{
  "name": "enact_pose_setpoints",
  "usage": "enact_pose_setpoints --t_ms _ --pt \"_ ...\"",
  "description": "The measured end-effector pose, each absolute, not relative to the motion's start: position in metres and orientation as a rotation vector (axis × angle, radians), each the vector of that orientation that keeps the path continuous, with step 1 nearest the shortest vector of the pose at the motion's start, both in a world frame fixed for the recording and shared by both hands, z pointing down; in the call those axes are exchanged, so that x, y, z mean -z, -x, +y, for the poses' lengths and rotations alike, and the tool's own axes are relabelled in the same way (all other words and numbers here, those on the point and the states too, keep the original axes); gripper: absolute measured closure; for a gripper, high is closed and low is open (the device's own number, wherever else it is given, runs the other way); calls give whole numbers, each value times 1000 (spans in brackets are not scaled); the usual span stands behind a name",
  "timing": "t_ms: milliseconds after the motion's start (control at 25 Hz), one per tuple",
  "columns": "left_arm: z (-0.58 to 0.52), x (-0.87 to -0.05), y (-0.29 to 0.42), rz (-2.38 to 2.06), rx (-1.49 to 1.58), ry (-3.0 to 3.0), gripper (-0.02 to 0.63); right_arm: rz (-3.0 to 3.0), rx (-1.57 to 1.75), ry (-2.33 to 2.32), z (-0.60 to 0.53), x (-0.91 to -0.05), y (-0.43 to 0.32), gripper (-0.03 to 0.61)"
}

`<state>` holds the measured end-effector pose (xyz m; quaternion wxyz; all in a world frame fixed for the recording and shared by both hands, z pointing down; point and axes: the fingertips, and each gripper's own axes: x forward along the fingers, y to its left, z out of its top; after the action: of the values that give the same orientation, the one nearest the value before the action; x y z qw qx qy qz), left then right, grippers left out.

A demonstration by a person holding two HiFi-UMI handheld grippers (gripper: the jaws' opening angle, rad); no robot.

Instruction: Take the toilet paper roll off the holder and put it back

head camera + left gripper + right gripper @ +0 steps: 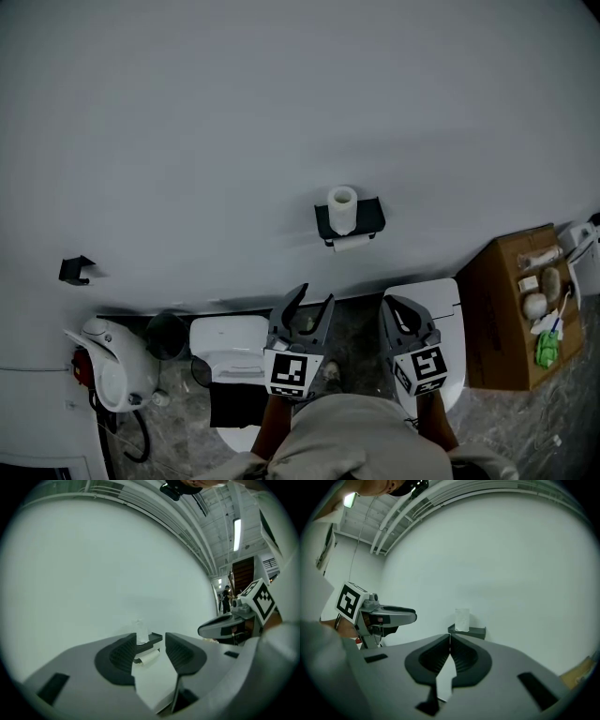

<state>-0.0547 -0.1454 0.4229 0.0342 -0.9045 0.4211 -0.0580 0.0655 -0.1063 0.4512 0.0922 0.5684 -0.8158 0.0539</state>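
While you held two grippers toward the plain white wall, one white toilet paper roll stood upright on the single black wall-mounted holder.
Your left gripper had its two grey jaws spread with nothing between them; your right gripper had its pair pressed together, empty. Both were well apart from the roll. One strip of white paper hung beneath the holder, and one brown cardboard box sat at your right.
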Motion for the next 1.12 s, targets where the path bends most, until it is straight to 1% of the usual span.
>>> enact_pose_setpoints --t_ms 480,1120 --pt "-192 -426 57 1176 154 2848 413 -2339 -158 -1764 -145 -452 -57 581" --pt "-205 -431 62 1115 136 2879 413 -2303 -161 -1811 -153 -456 -45 580"
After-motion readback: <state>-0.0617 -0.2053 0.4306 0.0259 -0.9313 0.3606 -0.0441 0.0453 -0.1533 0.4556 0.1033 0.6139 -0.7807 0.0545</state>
